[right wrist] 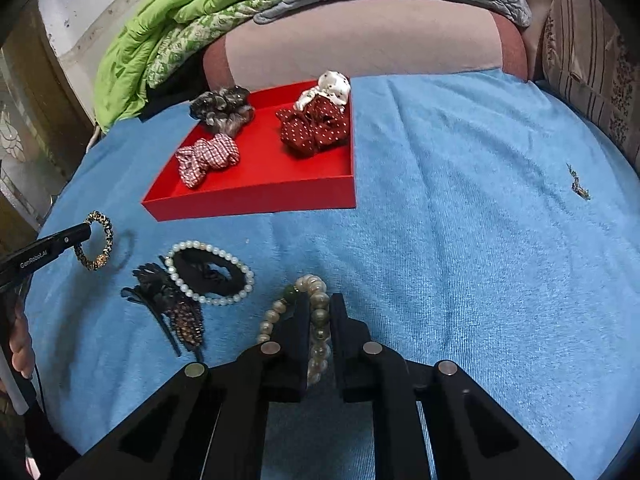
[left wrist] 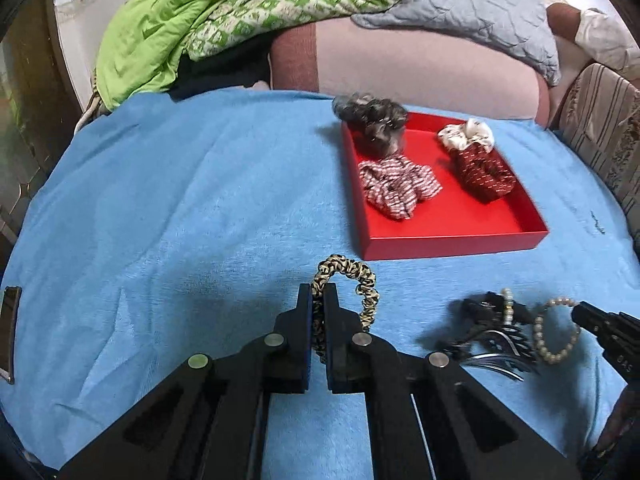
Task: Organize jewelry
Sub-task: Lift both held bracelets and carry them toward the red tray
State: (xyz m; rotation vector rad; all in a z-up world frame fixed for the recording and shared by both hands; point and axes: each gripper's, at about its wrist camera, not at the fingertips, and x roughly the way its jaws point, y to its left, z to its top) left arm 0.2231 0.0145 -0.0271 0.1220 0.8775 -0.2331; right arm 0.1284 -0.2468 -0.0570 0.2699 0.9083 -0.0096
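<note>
My left gripper (left wrist: 318, 294) is shut on a leopard-print scrunchie (left wrist: 360, 284), held just above the blue towel; it also shows in the right wrist view (right wrist: 98, 246). My right gripper (right wrist: 320, 304) is shut on a pearl bracelet (right wrist: 316, 320), seen in the left wrist view (left wrist: 556, 330). A red tray (right wrist: 256, 196) (left wrist: 452, 240) holds several scrunchies: grey (right wrist: 222, 110), red-white checked (right wrist: 206, 160), dark red dotted (right wrist: 314, 128) and white (right wrist: 330, 84). On the towel lie a black pearl-rimmed hair tie (right wrist: 210, 272) and a dark beaded hair clip (right wrist: 168, 304).
A blue towel (right wrist: 460, 200) covers the bed. A green quilt (left wrist: 168, 28), grey quilted pillow (left wrist: 472, 12) and pink bolster (left wrist: 420, 64) lie behind the tray. A striped cushion (left wrist: 600, 128) is at the right. A small trinket (right wrist: 578, 184) lies on the towel's right side.
</note>
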